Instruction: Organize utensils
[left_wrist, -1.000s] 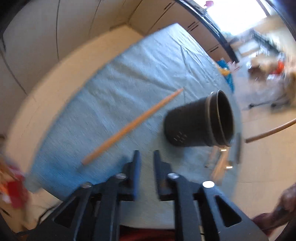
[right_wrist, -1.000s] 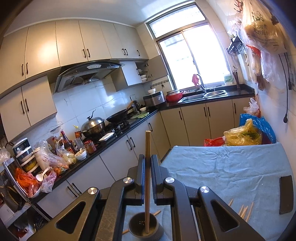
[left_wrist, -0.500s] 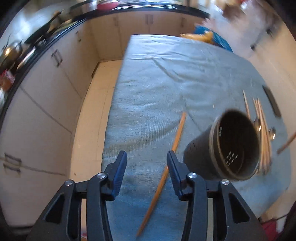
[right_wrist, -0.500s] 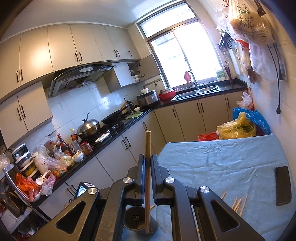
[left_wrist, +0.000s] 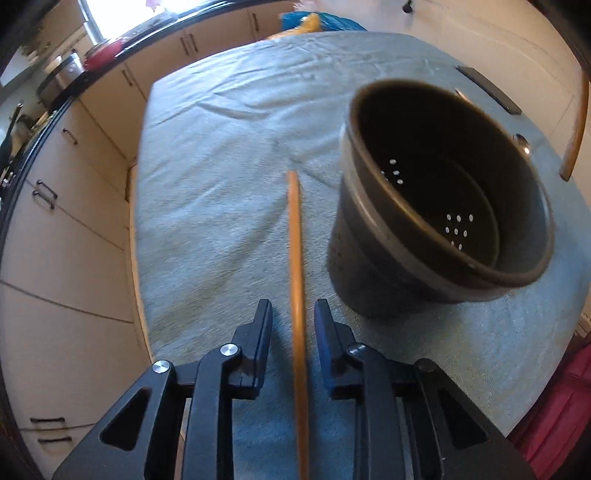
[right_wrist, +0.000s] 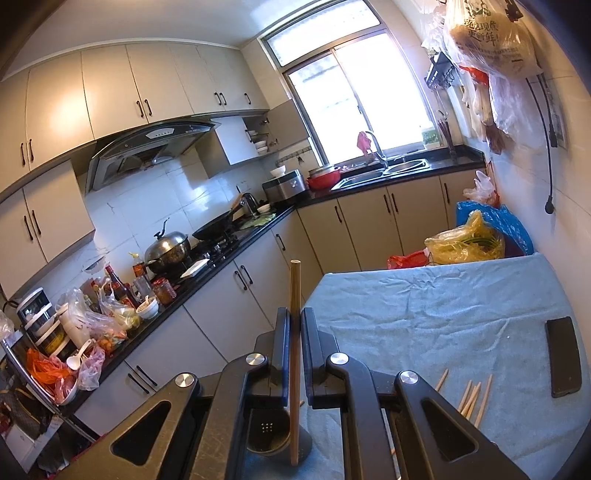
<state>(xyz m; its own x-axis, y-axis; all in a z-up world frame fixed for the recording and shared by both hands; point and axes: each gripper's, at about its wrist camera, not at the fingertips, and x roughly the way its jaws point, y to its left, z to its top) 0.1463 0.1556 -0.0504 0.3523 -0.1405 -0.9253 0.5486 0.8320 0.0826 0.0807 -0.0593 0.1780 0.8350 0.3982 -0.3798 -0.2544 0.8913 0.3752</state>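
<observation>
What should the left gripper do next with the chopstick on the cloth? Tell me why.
Probably close the left gripper on the chopstick. It lies between the fingers on the blue cloth, gaps showing on both sides; the jaws have just been closing. The holder stands empty beside it, ready for it after lifting.

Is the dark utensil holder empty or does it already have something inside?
Empty: the left wrist view shows the dark utensil holder with only its bare perforated bottom visible.
</observation>
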